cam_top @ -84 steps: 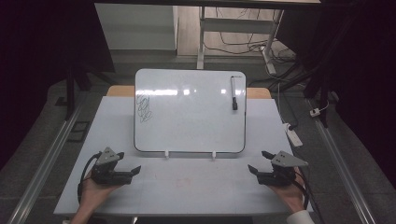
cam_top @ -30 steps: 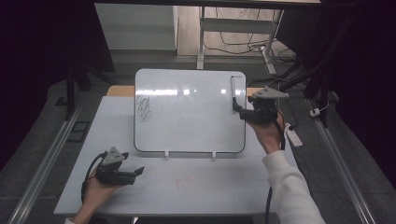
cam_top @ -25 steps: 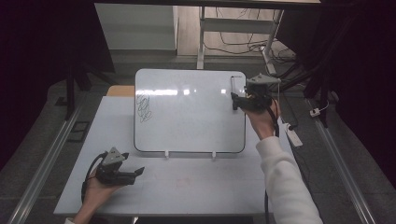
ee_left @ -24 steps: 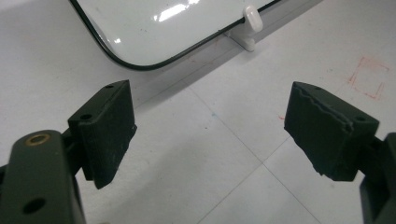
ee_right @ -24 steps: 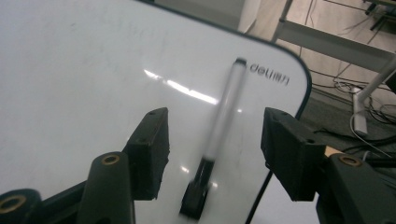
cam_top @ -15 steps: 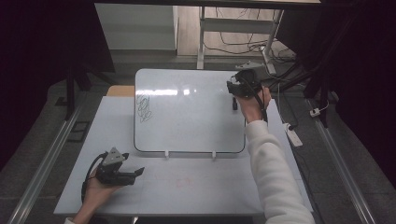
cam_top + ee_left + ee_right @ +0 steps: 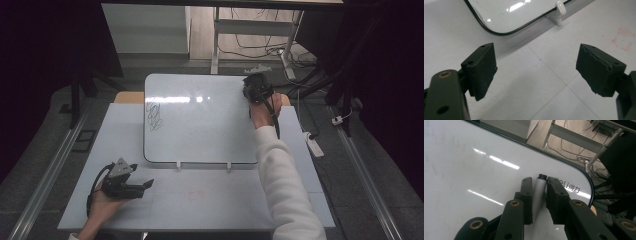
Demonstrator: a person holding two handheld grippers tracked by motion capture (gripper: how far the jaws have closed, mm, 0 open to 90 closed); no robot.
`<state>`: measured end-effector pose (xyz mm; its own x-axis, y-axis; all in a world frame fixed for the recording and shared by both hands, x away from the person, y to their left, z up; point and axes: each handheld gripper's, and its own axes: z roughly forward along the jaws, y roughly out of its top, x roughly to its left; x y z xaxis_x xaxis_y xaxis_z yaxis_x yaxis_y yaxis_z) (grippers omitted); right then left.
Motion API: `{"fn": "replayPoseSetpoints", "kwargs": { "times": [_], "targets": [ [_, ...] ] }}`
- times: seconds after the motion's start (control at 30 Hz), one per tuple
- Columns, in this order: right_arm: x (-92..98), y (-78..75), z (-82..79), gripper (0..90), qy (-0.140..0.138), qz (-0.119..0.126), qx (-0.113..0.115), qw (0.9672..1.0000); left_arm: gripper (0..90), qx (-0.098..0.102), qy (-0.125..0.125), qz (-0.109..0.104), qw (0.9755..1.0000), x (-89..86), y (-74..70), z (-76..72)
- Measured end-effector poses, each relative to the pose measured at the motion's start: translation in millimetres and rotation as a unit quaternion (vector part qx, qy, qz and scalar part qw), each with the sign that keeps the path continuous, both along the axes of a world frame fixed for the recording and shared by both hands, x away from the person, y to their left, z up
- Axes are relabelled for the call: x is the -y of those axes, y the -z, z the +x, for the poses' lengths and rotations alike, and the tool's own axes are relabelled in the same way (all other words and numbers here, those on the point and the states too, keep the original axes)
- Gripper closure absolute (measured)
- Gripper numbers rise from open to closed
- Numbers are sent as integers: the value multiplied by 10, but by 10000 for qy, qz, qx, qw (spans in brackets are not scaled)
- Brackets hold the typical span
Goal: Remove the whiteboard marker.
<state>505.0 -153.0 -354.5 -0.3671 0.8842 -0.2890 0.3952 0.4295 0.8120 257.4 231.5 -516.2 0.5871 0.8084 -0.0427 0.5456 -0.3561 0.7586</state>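
A white whiteboard [image 7: 200,130] lies on the grey table [image 7: 200,200], with a dark scribble [image 7: 154,116] near its left edge. At the board's far right corner my right gripper [image 7: 256,90] points down at the board. In the right gripper view a white marker [image 7: 537,195] with a black end lies between the jaws of my right gripper [image 7: 539,180]. These jaws have just been closing, and the pads [image 7: 527,195] press on the marker. At the table's near left, my left gripper [image 7: 145,185] rests open; nothing is between its pads [image 7: 482,70].
Two white clips [image 7: 178,165] hold the board's near edge [image 7: 499,32]. A white power strip [image 7: 313,145] lies at the table's right edge. A faint red square [image 7: 623,40] is drawn on the table. Cables and table legs stand beyond the far edge.
My right gripper has moved from the near right of the table to the board's far right corner and closed around the marker. The left gripper has stayed where it was.
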Motion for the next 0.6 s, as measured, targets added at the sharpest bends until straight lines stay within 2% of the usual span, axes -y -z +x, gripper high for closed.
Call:
{"fn": "replayPoseSetpoints", "kwargs": {
  "times": [0.13, 0.17, 0.4, 0.5, 0.6],
  "targets": [
    [-9, 6, -7, 808, -62, 191, -36, 9998, 170, 2, -6, 13, 10000, 2, 1, -1],
    [-20, 7, -18, 808, -41, 116, 33, 9999, 170, 3, -13, 7, 10000, 0, 2, -2],
    [49, -35, -134, 811, -193, 381, 199, 9989, 172, -3, -39, -9, 10000, -14, 7, 4],
    [104, -74, -246, 811, -357, 572, 304, 9973, 172, 3, -49, -8, 10000, -13, 5, 3],
    [152, -108, -394, 811, -591, 820, 437, 9939, 172, 14, -66, -7, 10000, -12, 4, 4]
  ]
}}
